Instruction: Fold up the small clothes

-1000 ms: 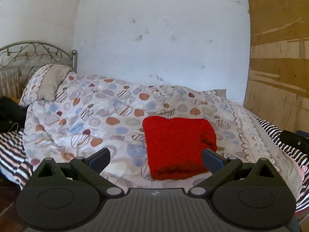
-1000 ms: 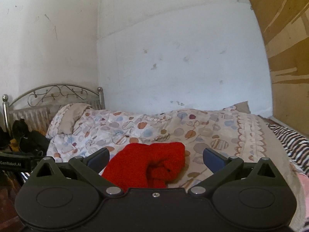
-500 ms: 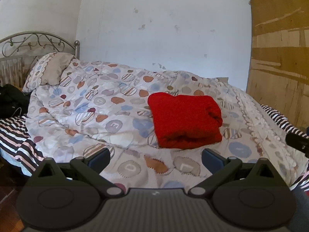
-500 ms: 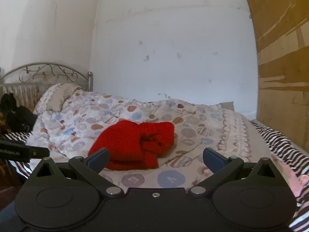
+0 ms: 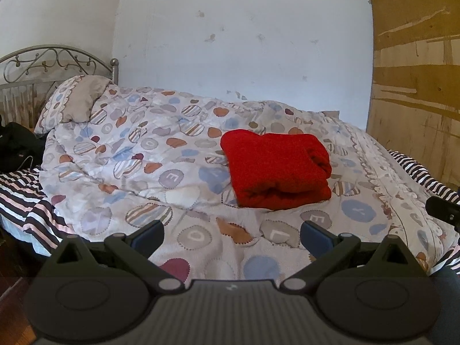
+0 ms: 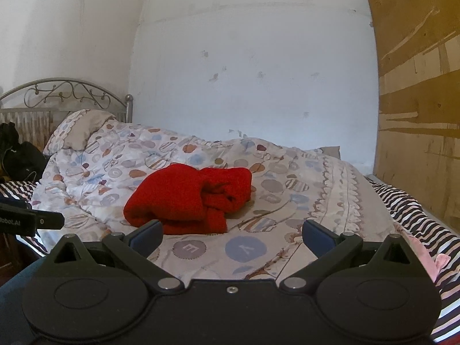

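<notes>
At the far left a metal headboard (image 5: 54,60) stands against the white wall, with a dark bag (image 5: 17,143) lying below it on the striped sheet (image 5: 26,201). Just right of the headboard a pillow (image 5: 77,100) leans at the head of the bed. A quilt (image 5: 138,155) printed with dots and hearts covers most of the bed. The left gripper (image 5: 231,234) hangs above the quilt's near edge with its fingers spread wide and nothing between them. The red garment (image 5: 276,169) lies folded into a thick bundle on the middle of the quilt, a little right of centre in the left wrist view, well apart from both grippers. The right gripper (image 6: 231,234) also hovers over the near edge, fingers parted and empty, the garment beyond its left finger. A wooden board (image 5: 417,72) stands at the far right.
</notes>
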A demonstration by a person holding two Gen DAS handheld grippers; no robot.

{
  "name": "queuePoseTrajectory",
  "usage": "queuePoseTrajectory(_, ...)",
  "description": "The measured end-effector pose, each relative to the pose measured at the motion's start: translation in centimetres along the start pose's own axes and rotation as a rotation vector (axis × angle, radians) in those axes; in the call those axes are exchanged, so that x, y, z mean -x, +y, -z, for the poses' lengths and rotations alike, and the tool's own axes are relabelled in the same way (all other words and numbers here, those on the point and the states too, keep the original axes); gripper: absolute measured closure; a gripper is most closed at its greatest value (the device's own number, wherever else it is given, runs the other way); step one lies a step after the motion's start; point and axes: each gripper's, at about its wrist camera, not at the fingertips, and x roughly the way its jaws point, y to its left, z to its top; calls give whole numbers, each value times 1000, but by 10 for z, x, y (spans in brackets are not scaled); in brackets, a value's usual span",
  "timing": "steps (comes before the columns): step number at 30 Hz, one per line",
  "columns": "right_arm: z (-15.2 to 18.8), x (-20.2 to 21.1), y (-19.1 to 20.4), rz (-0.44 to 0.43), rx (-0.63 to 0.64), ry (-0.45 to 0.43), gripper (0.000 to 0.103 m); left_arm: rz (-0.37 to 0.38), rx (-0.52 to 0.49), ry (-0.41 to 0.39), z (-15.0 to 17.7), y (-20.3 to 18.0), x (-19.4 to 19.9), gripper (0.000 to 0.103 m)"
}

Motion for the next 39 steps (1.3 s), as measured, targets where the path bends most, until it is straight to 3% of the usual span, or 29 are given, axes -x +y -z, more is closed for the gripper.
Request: queuePoseTrajectory(39,0,0,0,-5,-2,4,0,-3,11,10,1,5,0,0)
